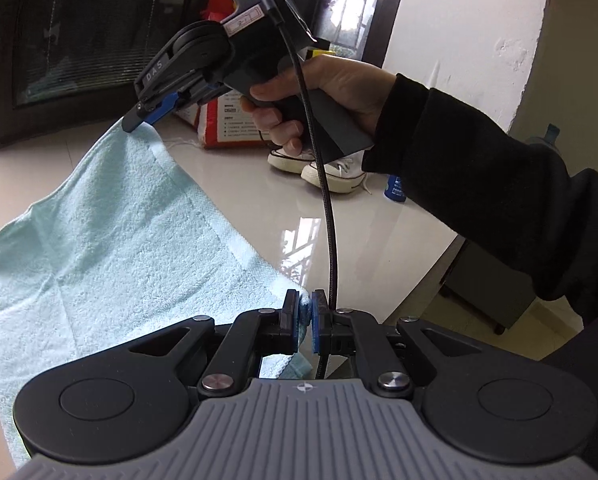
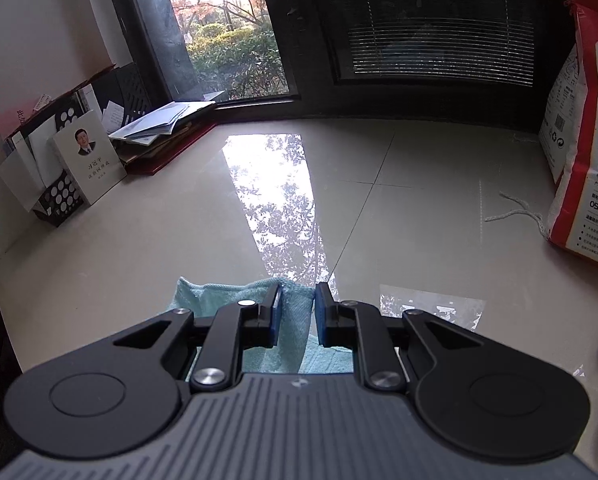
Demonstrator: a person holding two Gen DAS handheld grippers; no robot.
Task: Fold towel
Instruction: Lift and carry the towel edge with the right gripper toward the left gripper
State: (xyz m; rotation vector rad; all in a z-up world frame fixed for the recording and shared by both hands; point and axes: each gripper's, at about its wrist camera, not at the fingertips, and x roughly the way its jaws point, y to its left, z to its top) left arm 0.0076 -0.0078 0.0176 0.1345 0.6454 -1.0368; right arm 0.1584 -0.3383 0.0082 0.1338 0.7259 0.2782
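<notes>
Both my claws, left gripper [image 1: 305, 318] and right gripper [image 2: 297, 312], pinch towel [image 1: 111, 240] corners (thin bites); uneven lifting could tug one free.

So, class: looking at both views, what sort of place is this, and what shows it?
Probably a room in a home. A glossy tiled floor runs to a glass door onto a garden; sneakers and a printed sack sit by the wall, and books stand in a corner.

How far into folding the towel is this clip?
Early. Done: left gripper and right gripper are each shut on a corner of the light blue towel. In hand: that edge is lifted off the tabletop. Left: no fold laid yet.
</notes>
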